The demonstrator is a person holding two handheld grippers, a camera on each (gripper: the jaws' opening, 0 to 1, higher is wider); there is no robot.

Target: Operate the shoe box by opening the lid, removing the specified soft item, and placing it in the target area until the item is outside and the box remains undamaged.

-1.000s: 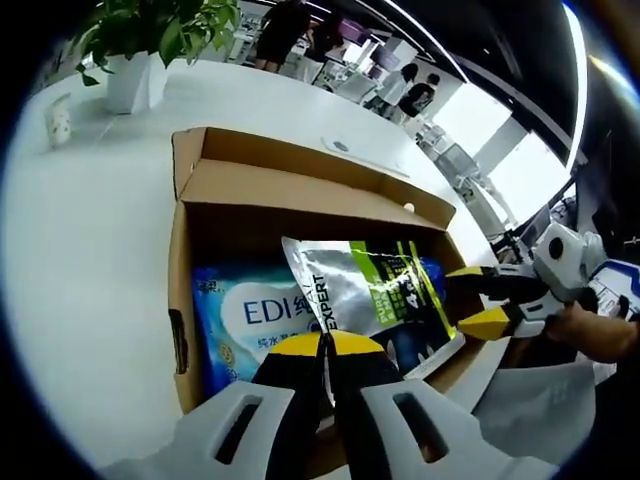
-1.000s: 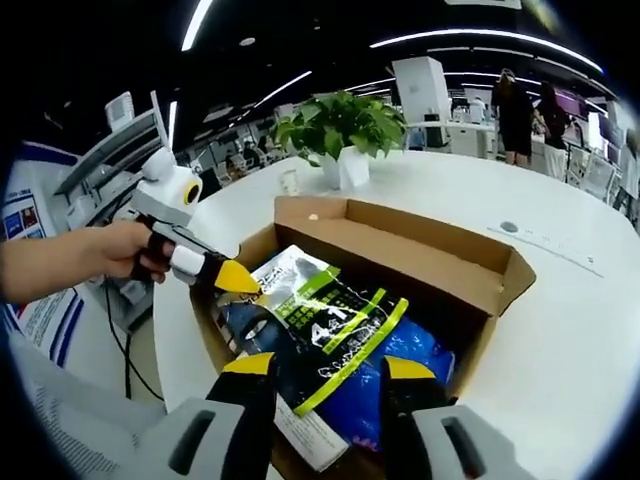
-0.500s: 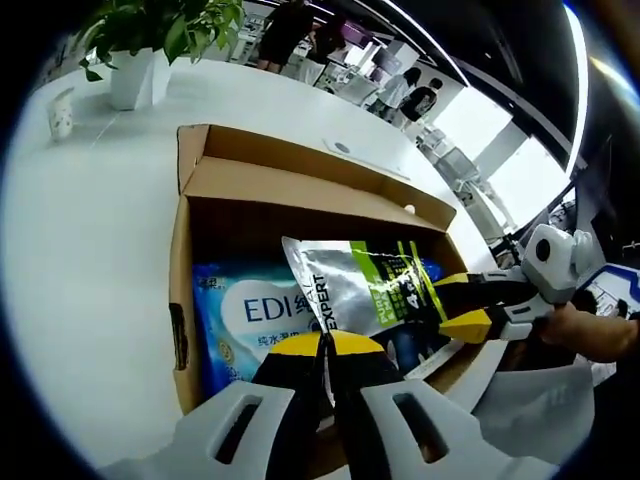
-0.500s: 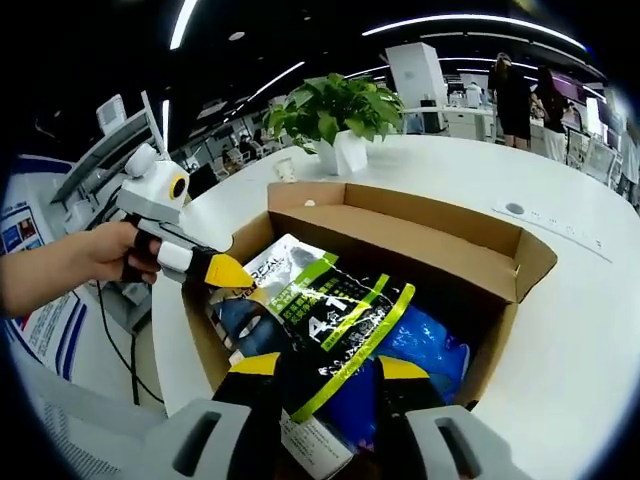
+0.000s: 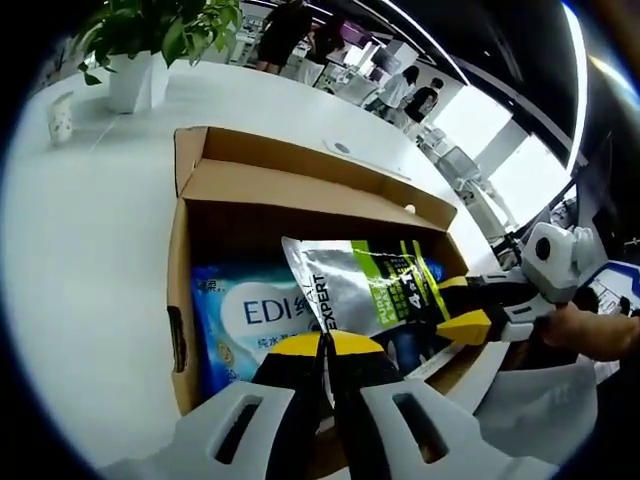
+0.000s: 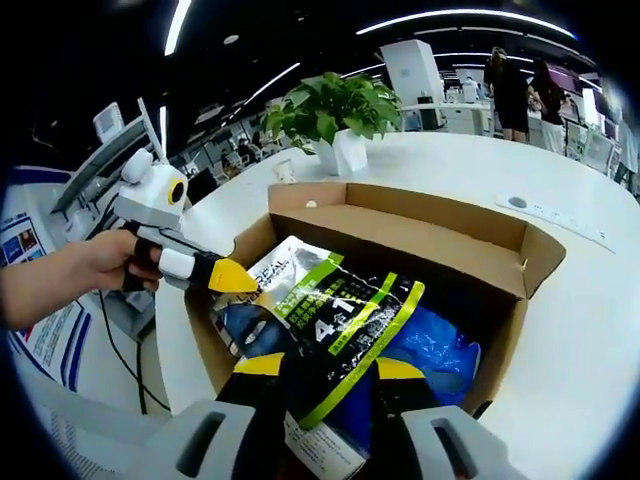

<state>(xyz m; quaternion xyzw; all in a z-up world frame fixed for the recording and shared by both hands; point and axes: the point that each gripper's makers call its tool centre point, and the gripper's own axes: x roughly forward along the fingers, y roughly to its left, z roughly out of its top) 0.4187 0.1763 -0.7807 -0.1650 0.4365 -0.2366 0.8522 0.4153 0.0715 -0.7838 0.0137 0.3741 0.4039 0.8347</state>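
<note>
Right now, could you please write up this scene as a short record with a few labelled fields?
Box: open cardboard shoe box on a white table, flaps up
Contents: silver, black and green pouch lying over a blue pack
Right gripper: jaws on either side of the pouch's near end
Left gripper: jaws together at the box's near edge
Background: potted plant on the table
Item removed: not yet, the pouch is partly inside
</note>
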